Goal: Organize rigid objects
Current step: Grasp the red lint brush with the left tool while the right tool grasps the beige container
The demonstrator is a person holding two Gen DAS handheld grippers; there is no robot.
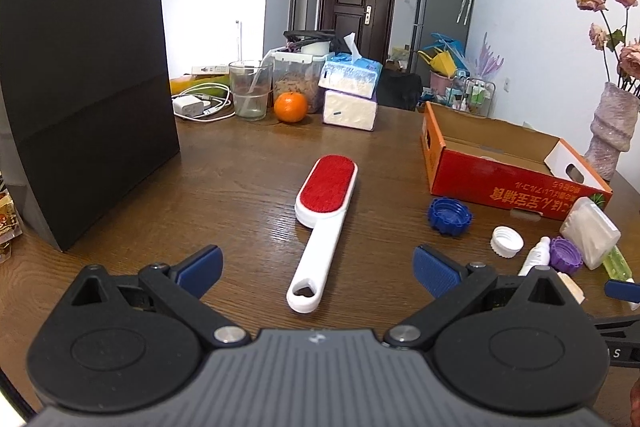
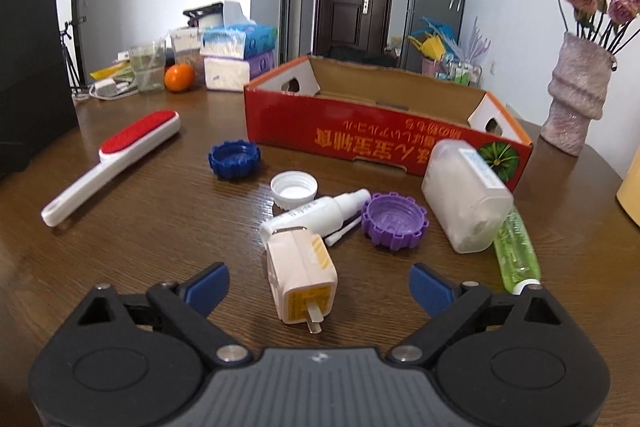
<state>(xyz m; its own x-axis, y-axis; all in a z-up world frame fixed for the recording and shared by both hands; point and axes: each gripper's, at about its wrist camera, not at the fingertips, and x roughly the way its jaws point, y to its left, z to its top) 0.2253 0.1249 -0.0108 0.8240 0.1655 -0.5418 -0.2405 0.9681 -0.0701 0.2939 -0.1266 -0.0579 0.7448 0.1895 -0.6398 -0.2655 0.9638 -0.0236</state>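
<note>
Soft, even daylight fills the room, bright on the white walls and with no lamp in sight. The wooden table (image 1: 240, 179) takes a pale sheen near its middle, beside the lint brush (image 1: 320, 223), and shadows under the things are short and faint. The black paper bag (image 1: 84, 87) at the table's left edge reads as a flat dark mass. Both views bulge strongly, corners going black. The right wrist view is slightly soft; its cream plug (image 2: 300, 279) is smeared.

We see bare table (image 1: 240, 187) around the lint brush (image 1: 320, 227); a black paper bag (image 1: 88, 87) walls the left, the cardboard box (image 2: 380, 131) blocks the right, caps and bottles crowding its front
</note>
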